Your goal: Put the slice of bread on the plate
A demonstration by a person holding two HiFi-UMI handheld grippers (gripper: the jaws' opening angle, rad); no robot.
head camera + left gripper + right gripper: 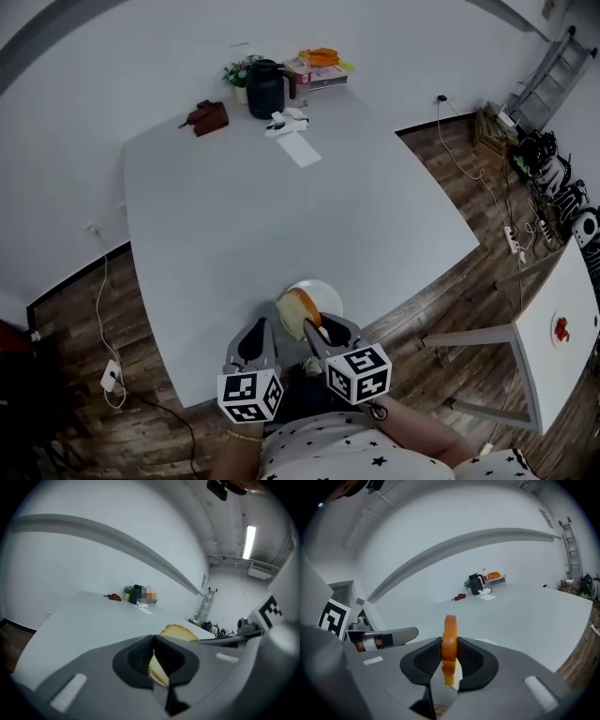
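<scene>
The right gripper (321, 334) has its jaws clamped on the slice of bread (450, 641), which stands upright on its edge, over the near-left part of the white plate (326, 289) at the near edge of the grey table (234, 216). The left gripper (255, 339) sits just beside it with its jaws pretty much closed at the tips. There's a pale sliver in the slit between them, probably the bread or plate behind, hard to say.

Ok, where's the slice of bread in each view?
Head view: pale, brown-crusted slice of bread, bottom centre, by the white round plate.
Left gripper view: low, just right of centre.
Right gripper view: centre, edge-on in the right claw.
Shared landmark: black jug at the table's far end.
</scene>
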